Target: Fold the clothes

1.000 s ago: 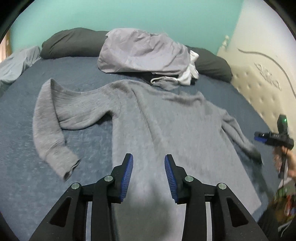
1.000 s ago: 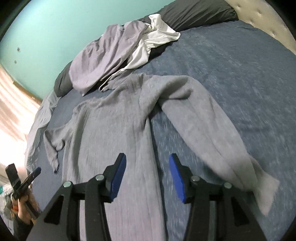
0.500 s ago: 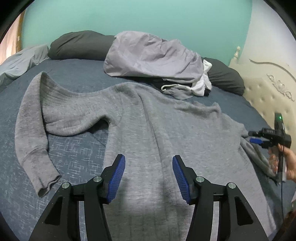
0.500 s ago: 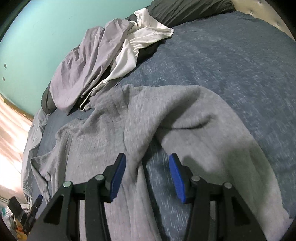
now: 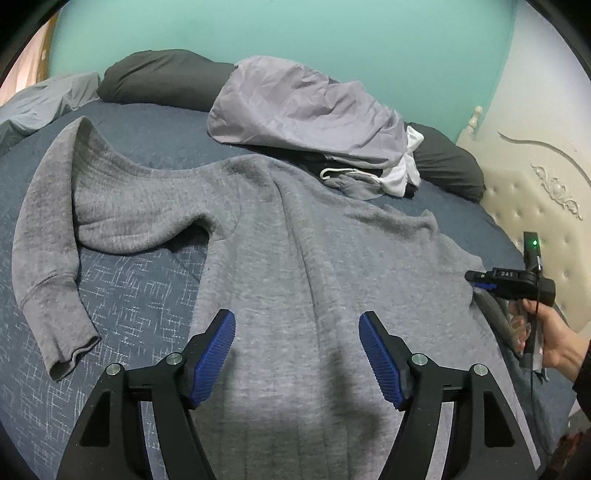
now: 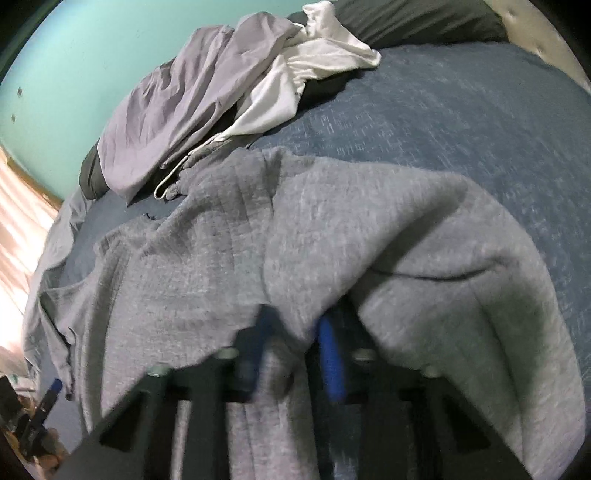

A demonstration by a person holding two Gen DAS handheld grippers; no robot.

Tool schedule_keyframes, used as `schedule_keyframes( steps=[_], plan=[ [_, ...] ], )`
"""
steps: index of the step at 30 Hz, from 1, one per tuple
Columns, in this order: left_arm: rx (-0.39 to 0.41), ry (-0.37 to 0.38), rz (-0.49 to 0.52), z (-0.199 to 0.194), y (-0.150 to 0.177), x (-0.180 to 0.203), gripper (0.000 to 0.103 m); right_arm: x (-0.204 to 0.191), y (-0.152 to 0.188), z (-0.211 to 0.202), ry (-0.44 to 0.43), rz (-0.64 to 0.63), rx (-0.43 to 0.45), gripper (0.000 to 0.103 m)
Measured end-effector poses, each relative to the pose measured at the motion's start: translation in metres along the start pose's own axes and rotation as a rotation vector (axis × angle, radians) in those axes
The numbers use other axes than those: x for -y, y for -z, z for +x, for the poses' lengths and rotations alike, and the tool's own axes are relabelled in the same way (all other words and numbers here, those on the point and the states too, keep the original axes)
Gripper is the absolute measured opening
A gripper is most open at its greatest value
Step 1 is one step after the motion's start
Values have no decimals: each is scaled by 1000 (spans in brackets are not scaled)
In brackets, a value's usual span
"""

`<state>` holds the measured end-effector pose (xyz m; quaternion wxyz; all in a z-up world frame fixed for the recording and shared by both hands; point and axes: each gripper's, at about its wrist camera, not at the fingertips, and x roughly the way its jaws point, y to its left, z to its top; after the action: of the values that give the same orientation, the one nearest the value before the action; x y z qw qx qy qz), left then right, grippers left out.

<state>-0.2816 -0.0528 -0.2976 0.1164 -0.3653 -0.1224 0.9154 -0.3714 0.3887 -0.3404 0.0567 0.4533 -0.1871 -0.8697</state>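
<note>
1. Sweater lies spread flat on our bed, grey knit on the blue cover, its body running away from both grippers.
2. Our left gripper hangs low over the sweater's lower body. Its jaws are opening, the blue pads stand wide apart, and nothing sits between them; they do not press the cloth.
3. Our right gripper is at the sweater's right side, where body and sleeve meet. Its jaws are closing, and a ridge of grey knit stands up between the blue pads, which pinch it. That view is blurred, so we cannot tell how deep the fold reaches.
4. In the left view we see our right hand holding that gripper at the sweater's right edge.
5. The left sleeve bends out across the cover and back, its cuff lying open near us. The right sleeve curves away and down beside the right gripper.
6. Beyond the neckline lies a pile of clothes: a lilac garment on top, white cloth and a drawstring beneath.
7. Dark pillows line the far edge, against a teal wall. A cream tufted headboard stands at the right.
</note>
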Motion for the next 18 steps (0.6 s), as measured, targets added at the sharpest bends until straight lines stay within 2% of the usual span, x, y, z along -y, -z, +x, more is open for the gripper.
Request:
schedule_keyframes(
  steps=[1, 8, 11, 14, 16, 18],
  plan=[
    [1, 4, -2, 0, 0, 0, 73, -2, -3, -3, 8, -14, 15, 4],
    [27, 5, 19, -5, -2, 4, 73, -19, -30, -24, 48, -127, 92, 2],
    [29, 7, 28, -5, -1, 6, 73, -21, -39, -26, 54, -118, 122, 2],
    [27, 8, 32, -4, -1, 7, 73, -15, -36, -6, 94, -94, 40, 2],
    [25, 9, 29, -2, -1, 7, 73, -6, -26, 11, 95, -61, -48, 2],
    [24, 11, 23, -2, -1, 6, 73, 2, -18, 14, 77, -24, -68, 5]
  ],
)
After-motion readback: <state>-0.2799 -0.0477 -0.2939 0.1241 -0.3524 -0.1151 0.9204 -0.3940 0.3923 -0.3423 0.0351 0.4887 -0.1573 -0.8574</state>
